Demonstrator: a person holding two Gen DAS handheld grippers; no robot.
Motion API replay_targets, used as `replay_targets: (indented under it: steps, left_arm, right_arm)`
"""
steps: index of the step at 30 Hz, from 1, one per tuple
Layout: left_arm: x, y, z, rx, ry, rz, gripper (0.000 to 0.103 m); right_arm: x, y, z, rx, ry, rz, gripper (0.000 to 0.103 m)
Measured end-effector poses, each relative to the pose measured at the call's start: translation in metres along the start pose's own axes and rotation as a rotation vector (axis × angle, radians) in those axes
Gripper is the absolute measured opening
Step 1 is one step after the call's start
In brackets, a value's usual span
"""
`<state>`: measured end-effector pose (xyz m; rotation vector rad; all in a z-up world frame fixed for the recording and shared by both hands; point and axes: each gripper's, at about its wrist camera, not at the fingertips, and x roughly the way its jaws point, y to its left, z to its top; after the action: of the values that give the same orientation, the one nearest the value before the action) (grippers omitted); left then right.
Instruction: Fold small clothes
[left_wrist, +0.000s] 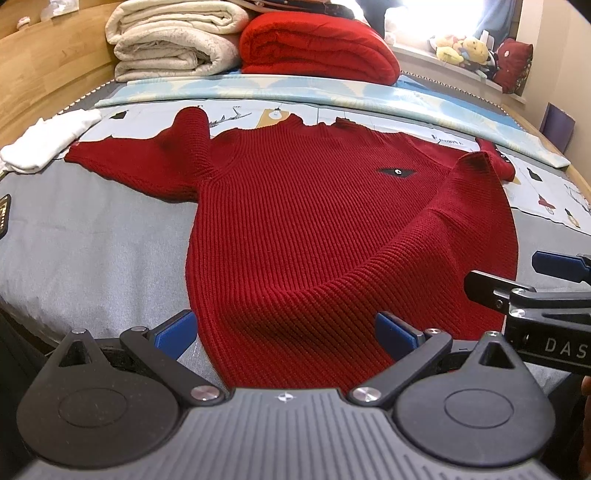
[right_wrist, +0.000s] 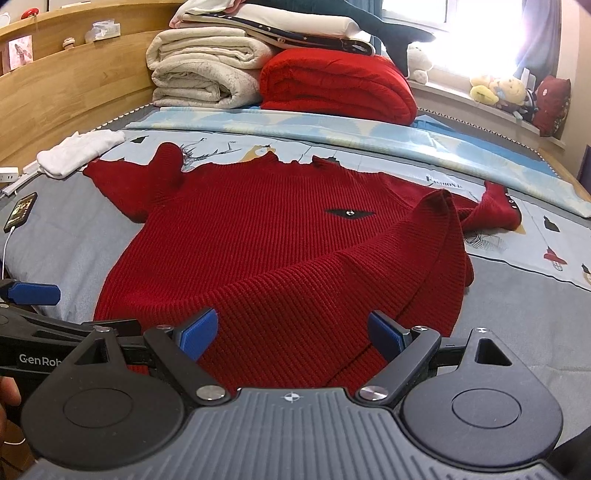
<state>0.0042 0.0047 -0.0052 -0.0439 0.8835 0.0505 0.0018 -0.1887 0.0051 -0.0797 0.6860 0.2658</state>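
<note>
Filling the lower and middle frame in both wrist views, the bed (left_wrist: 74, 236) carries a grey cover with a pale blue patterned sheet (right_wrist: 332, 125) across its upper part. On it the red sweater (left_wrist: 314, 221) lies face up in the centre of the frame, its right-side sleeve folded in over the body, the other sleeve bunched toward the upper left. Stacked at the top of the frame are a cream blanket (left_wrist: 173, 40) and, just beside it, a red blanket (right_wrist: 336, 85). A small white garment (right_wrist: 81, 151) lies at the upper left, apart from the sweater's sleeve — and a phone (right_wrist: 20, 212) rests at the left edge. The left claw (left_wrist: 286, 332) hangs open at the sweater's hem, holding nothing; the right claw (right_wrist: 291, 332) is open too, empty, at the bottom centre of its view.
</note>
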Motion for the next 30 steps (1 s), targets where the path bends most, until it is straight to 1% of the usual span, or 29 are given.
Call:
replay_targets:
  steps: [2,3,16,18,19,20,21,22,23,24,25,26,27,28,29,30]
  left_arm:
    - [0.000,0.000,0.000,-0.001,0.003,-0.001,0.102]
    - [0.000,0.000,-0.001,0.007,-0.017,0.007,0.102]
    - [0.000,0.000,0.000,0.000,-0.020,-0.005,0.102]
    - [0.000,-0.001,-0.001,0.014,-0.057,0.007,0.102]
    - [-0.001,-0.001,-0.002,0.018,-0.066,0.014,0.102]
    - [-0.003,-0.002,-0.002,0.029,-0.083,0.024,0.102]
    - [-0.006,-0.002,-0.001,0.043,-0.110,0.030,0.102]
    - [-0.010,-0.002,0.001,0.059,-0.132,0.032,0.102]
    - [-0.014,-0.001,0.004,0.068,-0.151,0.026,0.100]
    - [-0.017,0.001,0.007,0.072,-0.163,0.016,0.093]
    - [-0.020,0.004,0.013,0.072,-0.173,-0.002,0.088]
    - [-0.023,0.006,0.019,0.079,-0.178,-0.022,0.076]
    - [-0.025,0.008,0.027,0.090,-0.176,-0.050,0.061]
    - [-0.025,0.011,0.038,0.106,-0.170,-0.092,0.053]
    - [-0.028,0.011,0.049,0.136,-0.183,-0.103,0.042]
    - [-0.031,0.013,0.061,0.161,-0.205,-0.111,0.041]
  right_arm:
    - [0.000,0.000,0.000,-0.003,0.000,-0.002,0.089]
    - [0.000,0.000,0.000,-0.005,-0.001,-0.004,0.089]
    - [0.000,0.000,0.001,-0.010,-0.008,-0.011,0.089]
    - [-0.002,0.001,0.001,0.000,-0.016,-0.013,0.089]
    - [-0.003,0.000,0.000,0.029,-0.042,0.000,0.089]
    - [-0.004,-0.001,0.001,0.035,-0.057,-0.008,0.089]
    - [-0.005,-0.003,0.001,0.043,-0.068,-0.015,0.086]
    - [-0.007,-0.006,0.003,0.056,-0.088,-0.031,0.077]
    - [-0.008,-0.010,0.004,0.069,-0.105,-0.042,0.071]
    - [-0.010,-0.015,0.006,0.097,-0.120,-0.049,0.060]
    - [-0.012,-0.021,0.009,0.127,-0.136,-0.051,0.055]
    - [-0.015,-0.027,0.011,0.162,-0.153,-0.047,0.048]
    - [-0.018,-0.034,0.014,0.196,-0.167,-0.045,0.045]
    - [-0.021,-0.040,0.017,0.221,-0.186,-0.052,0.044]
    - [-0.023,-0.048,0.021,0.250,-0.191,-0.053,0.044]
    - [-0.024,-0.054,0.027,0.270,-0.202,-0.056,0.044]
